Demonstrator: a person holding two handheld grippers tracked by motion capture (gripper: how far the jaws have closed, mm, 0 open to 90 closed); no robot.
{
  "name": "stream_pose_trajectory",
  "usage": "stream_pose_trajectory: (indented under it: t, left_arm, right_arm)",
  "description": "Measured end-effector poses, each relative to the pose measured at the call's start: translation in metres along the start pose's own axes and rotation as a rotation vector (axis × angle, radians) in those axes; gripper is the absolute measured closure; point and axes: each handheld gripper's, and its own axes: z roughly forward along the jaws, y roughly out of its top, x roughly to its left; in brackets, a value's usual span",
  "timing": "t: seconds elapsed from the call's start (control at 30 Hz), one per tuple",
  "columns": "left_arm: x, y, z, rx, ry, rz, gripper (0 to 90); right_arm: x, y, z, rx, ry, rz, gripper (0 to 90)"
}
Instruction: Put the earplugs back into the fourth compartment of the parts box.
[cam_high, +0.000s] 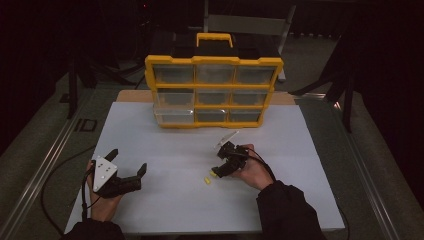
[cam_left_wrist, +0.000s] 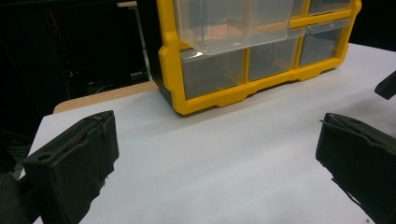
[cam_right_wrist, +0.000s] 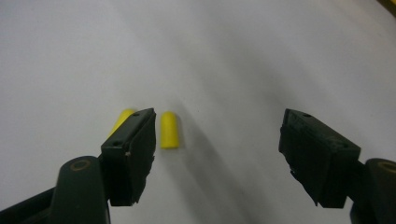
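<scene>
Two small yellow foam plugs lie on the white board. One plug (cam_right_wrist: 168, 129) rests just inside the left jaw of my right gripper (cam_right_wrist: 217, 140); the other plug (cam_right_wrist: 122, 119) is half hidden behind that jaw. The right gripper's jaws stand open, low over the board, and neither pad touches a plug. From above, the plugs (cam_high: 207, 178) sit just left of the right gripper (cam_high: 217, 173), held in a hand. My left gripper (cam_high: 129, 160) rests at the board's left, open with nothing between its jaws, as the left gripper view (cam_left_wrist: 217, 154) also shows.
A yellow organiser (cam_high: 214, 60) with clear drawers stands at the back of the board, its frame (cam_left_wrist: 170, 60) seen close from the left gripper. Its bottom-left drawer (cam_high: 172, 116) is pulled out a little. Dark floor and metal rails flank the table.
</scene>
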Motion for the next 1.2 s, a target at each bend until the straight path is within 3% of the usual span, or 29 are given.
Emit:
stream_pose_trajectory:
  t: [0.37,0.83,1.03,1.2]
  left_arm:
    - [-0.001,0.0,0.001,0.004,0.002,0.004,0.3]
    - [-0.001,-0.001,0.002,0.013,0.008,0.005,0.3]
    - [0.0,-0.001,0.001,0.012,0.006,0.004,0.3]
    - [-0.001,-0.001,0.002,0.014,0.006,0.006,0.3]
  right_arm:
    - [0.006,0.002,0.01,0.039,0.022,-0.005,38.7]
    - [0.015,0.003,0.024,0.087,0.07,-0.055,59.2]
    - [0.02,0.004,0.03,0.114,0.06,-0.068,66.4]
    - [0.022,0.005,0.029,0.121,0.046,-0.056,79.7]
